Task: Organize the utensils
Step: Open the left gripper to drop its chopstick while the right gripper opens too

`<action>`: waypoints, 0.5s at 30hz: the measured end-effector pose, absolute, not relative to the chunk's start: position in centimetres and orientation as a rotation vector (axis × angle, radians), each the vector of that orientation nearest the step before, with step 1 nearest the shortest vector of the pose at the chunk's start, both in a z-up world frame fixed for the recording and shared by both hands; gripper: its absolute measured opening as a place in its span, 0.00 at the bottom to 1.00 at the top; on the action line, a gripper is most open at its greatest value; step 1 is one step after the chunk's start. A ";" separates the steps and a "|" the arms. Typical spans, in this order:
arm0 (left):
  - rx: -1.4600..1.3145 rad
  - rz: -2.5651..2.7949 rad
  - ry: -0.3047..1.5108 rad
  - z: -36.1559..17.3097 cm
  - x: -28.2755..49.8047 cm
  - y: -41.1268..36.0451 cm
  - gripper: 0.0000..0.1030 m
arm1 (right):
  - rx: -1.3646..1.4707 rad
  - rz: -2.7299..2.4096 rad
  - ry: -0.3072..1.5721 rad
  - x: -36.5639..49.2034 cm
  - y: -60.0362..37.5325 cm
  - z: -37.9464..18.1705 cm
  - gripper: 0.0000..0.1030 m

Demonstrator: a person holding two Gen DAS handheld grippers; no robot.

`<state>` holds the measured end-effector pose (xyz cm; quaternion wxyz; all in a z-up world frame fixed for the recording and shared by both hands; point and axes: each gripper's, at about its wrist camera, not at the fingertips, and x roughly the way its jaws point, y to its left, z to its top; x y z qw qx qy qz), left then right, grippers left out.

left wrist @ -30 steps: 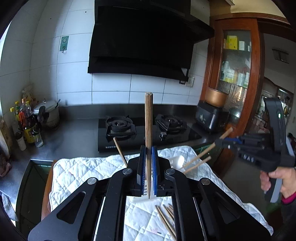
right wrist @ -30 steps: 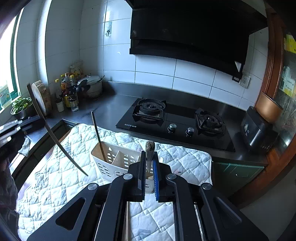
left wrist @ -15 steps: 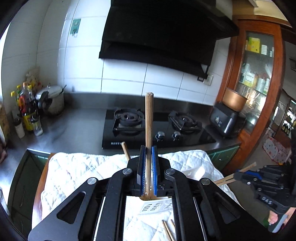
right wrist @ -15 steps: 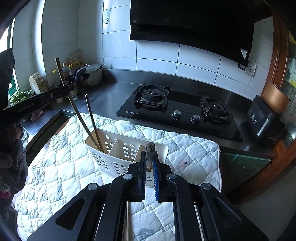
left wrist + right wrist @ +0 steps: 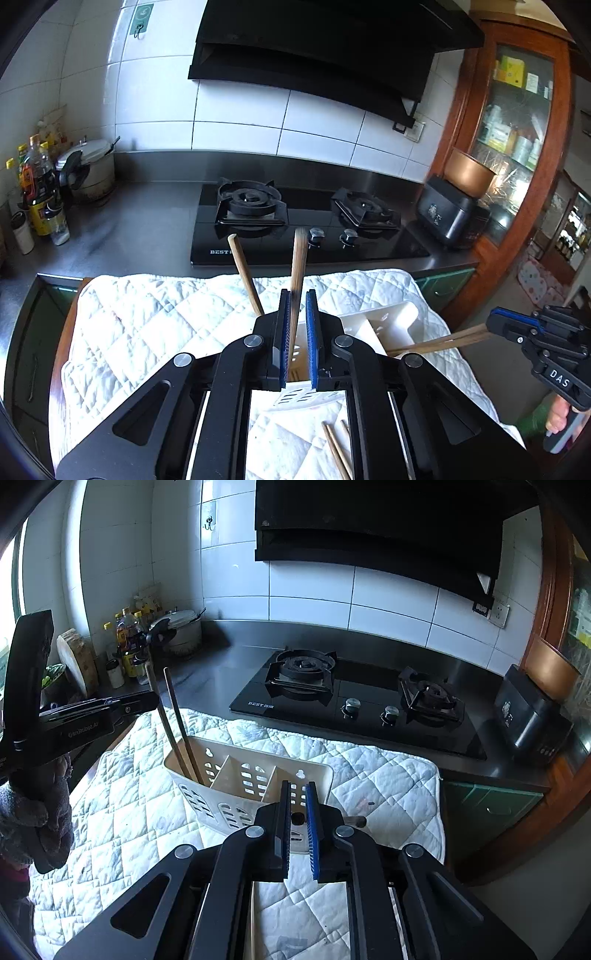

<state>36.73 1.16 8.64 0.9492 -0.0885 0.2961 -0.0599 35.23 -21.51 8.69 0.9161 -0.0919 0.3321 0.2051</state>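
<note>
Standing between the parted fingers of the left gripper (image 5: 296,332), a chopstick (image 5: 297,266) rests in the caddy (image 5: 236,775); the right gripper (image 5: 298,823) shows a narrow gap.

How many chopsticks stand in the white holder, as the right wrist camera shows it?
2. Both stand in the holder's left-end compartment: the left chopstick between the left gripper's fingers, the right chopstick beside it. Others may be hidden behind the right gripper.

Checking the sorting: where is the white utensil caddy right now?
In the right wrist view the white utensil caddy stands on the quilted mat, just ahead of the right gripper, in front of the stove.
</note>
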 end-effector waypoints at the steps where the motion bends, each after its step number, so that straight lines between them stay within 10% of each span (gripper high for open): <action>1: -0.176 -0.124 0.601 8.7 36.6 1.0 0.15 | -0.184 0.422 0.676 35.1 -21.6 8.9 0.13; 4: -0.162 -0.118 0.576 9.4 35.9 0.8 0.36 | -0.174 0.418 0.635 34.0 -22.2 9.6 0.23; 15: -0.130 -0.150 0.497 11.6 28.2 -0.2 0.64 | -0.169 0.432 0.562 26.1 -25.1 8.3 0.40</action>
